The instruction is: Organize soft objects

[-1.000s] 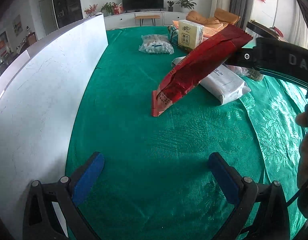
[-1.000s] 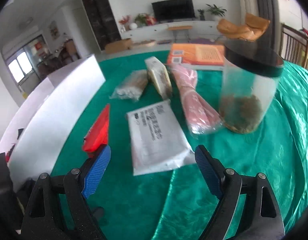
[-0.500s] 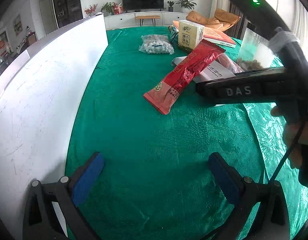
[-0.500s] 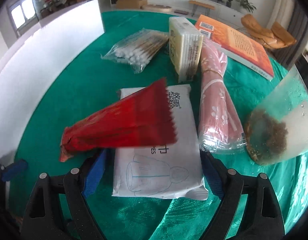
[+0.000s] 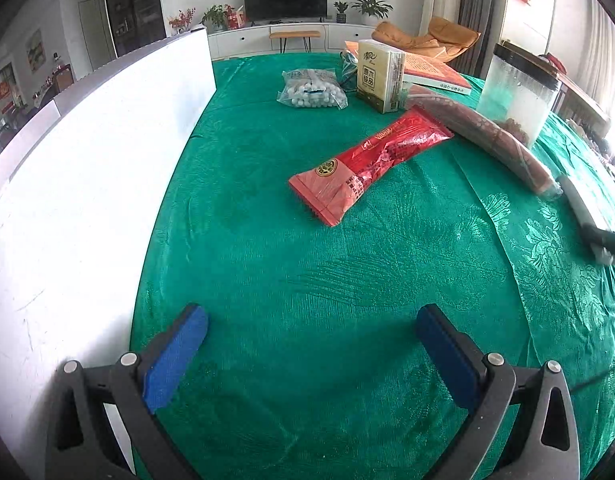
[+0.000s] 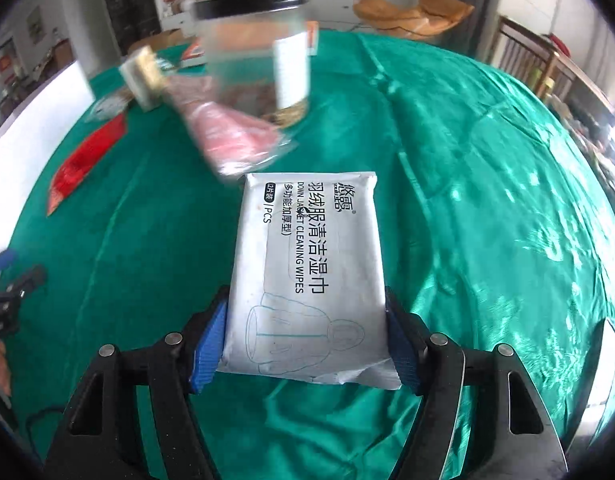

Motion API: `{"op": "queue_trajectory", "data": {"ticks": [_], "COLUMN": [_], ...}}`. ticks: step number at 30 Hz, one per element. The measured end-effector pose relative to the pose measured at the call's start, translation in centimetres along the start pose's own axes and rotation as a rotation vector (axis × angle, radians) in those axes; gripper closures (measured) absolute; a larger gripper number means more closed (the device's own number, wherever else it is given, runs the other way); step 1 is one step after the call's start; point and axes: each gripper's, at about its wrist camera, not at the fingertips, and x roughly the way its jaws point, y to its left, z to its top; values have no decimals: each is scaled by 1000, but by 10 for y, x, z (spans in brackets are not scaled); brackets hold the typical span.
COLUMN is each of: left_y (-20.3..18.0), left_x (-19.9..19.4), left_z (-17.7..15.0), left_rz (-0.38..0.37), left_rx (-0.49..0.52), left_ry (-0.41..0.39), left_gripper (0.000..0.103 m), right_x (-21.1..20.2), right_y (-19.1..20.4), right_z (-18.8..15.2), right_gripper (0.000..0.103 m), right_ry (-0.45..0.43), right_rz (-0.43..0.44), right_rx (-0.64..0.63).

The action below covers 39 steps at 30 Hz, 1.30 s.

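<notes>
One red snack packet [image 5: 371, 164] lies mid-frame on the surface [image 5: 307, 280], released since earlier. Right hand-held gripper [image 6: 307, 344] is closing around one wipes pack [image 6: 311, 264], lower centre. Left hand-held gripper [image 5: 311, 344] stands open, empty.

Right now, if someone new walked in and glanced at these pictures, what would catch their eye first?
Probably the white wipes pack, filling the middle of the right wrist view between the closing jaws of the right gripper. Next, the red snack packet lying alone on the green tablecloth, ahead of the open, empty left gripper.

green-clothed table [image 5: 307, 280], red packet [image 5: 371, 162], tissue pack [image 5: 379, 76]
</notes>
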Motion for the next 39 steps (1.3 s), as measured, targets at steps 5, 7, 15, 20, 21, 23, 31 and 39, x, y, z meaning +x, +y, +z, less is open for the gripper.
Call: {"op": "queue_trajectory", "data": {"ticks": [5, 7, 15, 20, 21, 23, 31, 39], "left_y": [0, 0, 0, 0, 0, 0, 0, 0], "left_x": [0, 0, 0, 0, 0, 0, 0, 0], "left_z": [0, 0, 0, 0, 0, 0, 0, 0], "left_rz": [0, 0, 0, 0, 1, 0, 1, 1], "left_rx": [0, 0, 0, 0, 0, 0, 0, 0], "left_ry": [0, 0, 0, 0, 0, 0, 0, 0], "left_gripper": [0, 0, 0, 0, 0, 0, 0, 0], "right_x": [38, 52, 17, 0, -1, -7, -6, -4], "right_y": [-36, -35, -41, -33, -29, -22, -16, -17], "right_z": [73, 96, 77, 22, 11, -7, -23, -23], "right_gripper": [30, 28, 22, 21, 21, 21, 18, 14], "right_ry": [-62, -98, -160, -63, -50, -58, -95, -90], "right_rz": [-48, -23, 58, -45, -69, -106, -143, -127], "right_rx": [101, 69, 126, 159, 160, 171, 166, 172]}}
